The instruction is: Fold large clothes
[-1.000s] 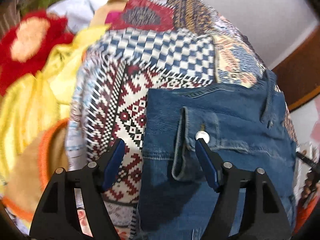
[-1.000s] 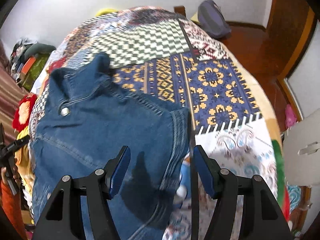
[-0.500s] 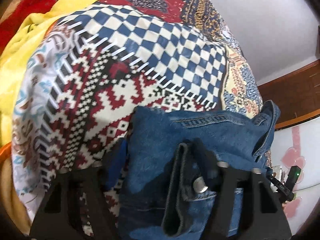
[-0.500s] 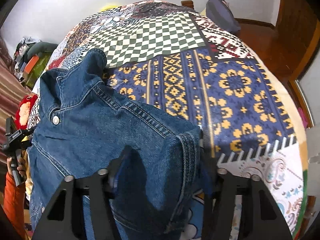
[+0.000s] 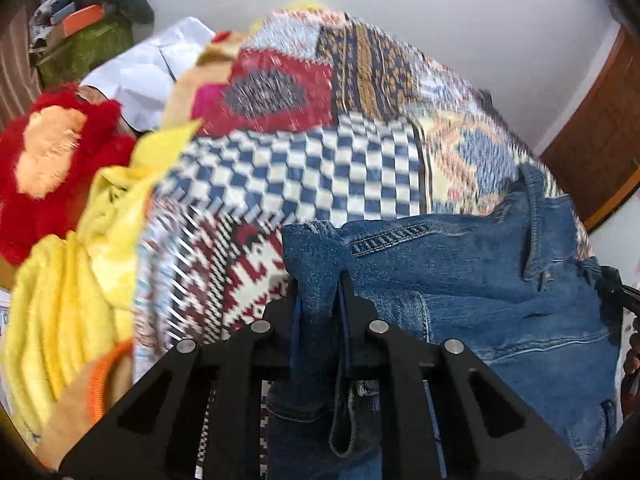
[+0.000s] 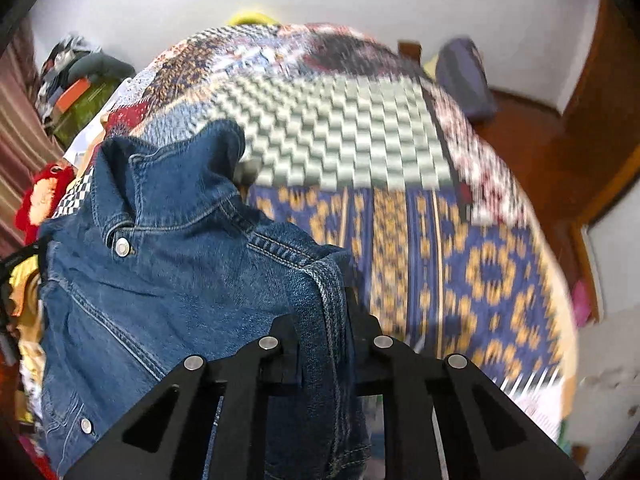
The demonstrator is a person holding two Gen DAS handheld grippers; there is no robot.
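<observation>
A blue denim jacket [image 5: 500, 280] hangs lifted over a bed with a patchwork cover [image 5: 320, 168]. My left gripper [image 5: 318, 300] is shut on one shoulder corner of the jacket, with denim bunched between its jaws. My right gripper [image 6: 322, 316] is shut on the other shoulder seam of the denim jacket [image 6: 160, 272]. The collar and a metal button [image 6: 122, 247] face up between the two grippers. The jacket's lower part hangs down out of sight.
A yellow blanket [image 5: 68, 280] and a red fluffy item [image 5: 60, 160] lie at the bed's left side. Cluttered boxes [image 5: 80, 40] stand by the far wall. A purple bag [image 6: 464, 80] sits on the wooden floor beyond the patchwork cover [image 6: 440, 240].
Both grippers were open over the flat jacket, then closed on its two shoulder corners and lifted them up off the bed.
</observation>
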